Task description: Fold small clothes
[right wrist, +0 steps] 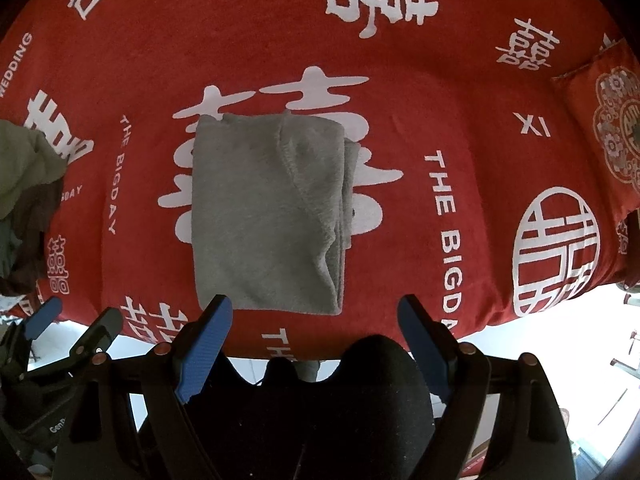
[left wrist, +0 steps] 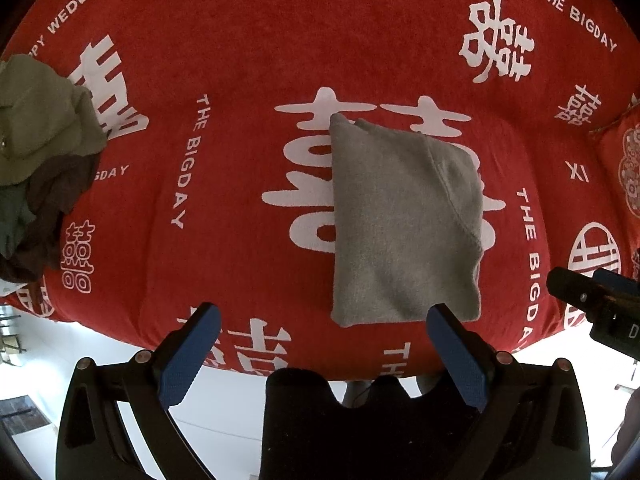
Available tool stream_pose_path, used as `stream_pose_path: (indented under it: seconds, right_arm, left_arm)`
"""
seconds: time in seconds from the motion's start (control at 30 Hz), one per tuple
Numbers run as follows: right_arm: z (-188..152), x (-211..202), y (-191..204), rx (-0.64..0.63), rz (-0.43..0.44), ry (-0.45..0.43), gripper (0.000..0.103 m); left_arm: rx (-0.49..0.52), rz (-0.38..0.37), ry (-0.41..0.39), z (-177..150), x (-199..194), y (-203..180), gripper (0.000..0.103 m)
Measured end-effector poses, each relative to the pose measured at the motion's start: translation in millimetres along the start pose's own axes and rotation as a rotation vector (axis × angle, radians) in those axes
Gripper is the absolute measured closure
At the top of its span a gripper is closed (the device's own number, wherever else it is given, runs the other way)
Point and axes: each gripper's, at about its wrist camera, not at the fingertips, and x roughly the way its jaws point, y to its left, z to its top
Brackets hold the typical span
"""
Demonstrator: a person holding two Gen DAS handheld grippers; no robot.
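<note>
Grey garment [left wrist: 404, 224]: folded into a neat rectangle, lying flat mid-way across the red printed bedspread [left wrist: 240, 60]
Left wrist view: left claw [left wrist: 324, 320] hangs above the garment's near edge, blue pads spread wide, nothing between them; unfolded clothes pile [left wrist: 40, 152] sits well apart at the far left
Right wrist view: right claw [right wrist: 316, 312] hovers over the same near edge, jaws wide and empty
Handling: looks soft, light, limp fleece; layers may slip apart, so pinch through all layers at the near corners
</note>
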Motion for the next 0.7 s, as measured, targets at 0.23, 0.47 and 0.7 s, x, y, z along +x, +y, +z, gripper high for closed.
stream_pose_path:
  seconds: [0.23, 0.47, 0.7]
  right_arm:
    - [0.3, 1.1, -0.9, -0.003, 0.001, 0.002, 0.016]
    - [-2.2, 2.3, -0.1, -0.004, -0.002, 0.002, 0.016]
    - [-2.3, 2.6, 1.0, -0.004, -0.002, 0.002, 0.016]
  left_arm:
    - [-0.003, 0.006, 0.002, -1.3, 1.2, 0.4, 0.000]
    - [-0.010, 0.009, 0.008, -1.4, 3.2, 2.7, 0.000]
    - [-0.009, 0.014, 0.012, -1.0, 5.1, 3.6, 0.000]
